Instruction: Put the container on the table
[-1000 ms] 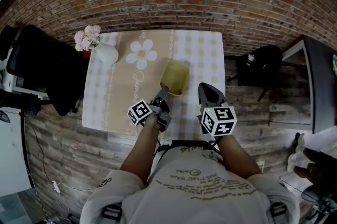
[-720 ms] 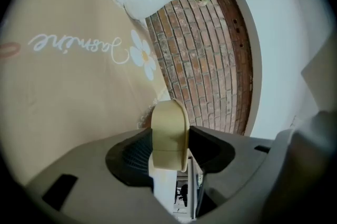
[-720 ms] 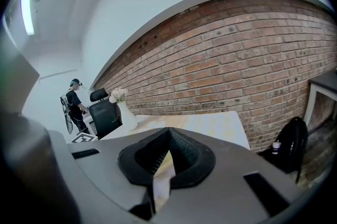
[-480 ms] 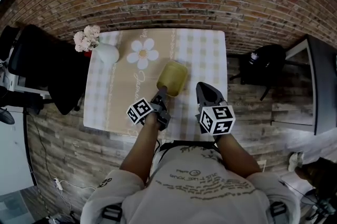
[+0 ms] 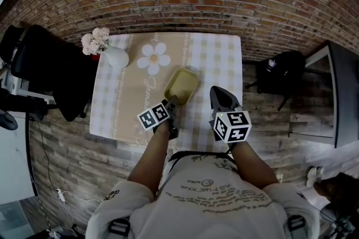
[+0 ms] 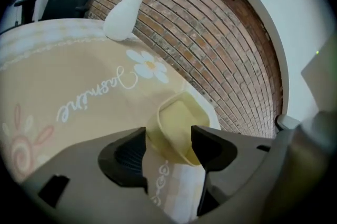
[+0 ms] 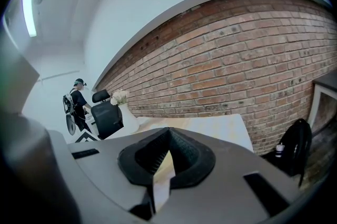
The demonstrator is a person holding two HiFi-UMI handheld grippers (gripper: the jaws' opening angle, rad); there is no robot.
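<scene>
The pale yellow container (image 5: 180, 86) rests on the table (image 5: 219, 58), open side up, on the beige runner near the middle. In the left gripper view the container (image 6: 176, 128) has its near end between the jaws. My left gripper (image 5: 173, 102) is opening, and its fingers (image 6: 129, 152) stand on either side of that end, no longer pressing it (image 6: 168, 136). My right gripper (image 5: 216, 91) hovers to the right of the container with its jaws shut and nothing in them (image 7: 168, 131).
A white vase of flowers (image 5: 115, 55) stands at the table's far left corner, also in the left gripper view (image 6: 124, 18). A black chair (image 5: 45, 69) is left of the table. A black backpack (image 5: 280, 69) lies on the floor to the right. A person (image 7: 79, 102) stands far off.
The container has gone from tilted in the grip to lying flat on the table, open side up. The left gripper rolled, sank a little, and its jaws widened. The right gripper stayed put.
</scene>
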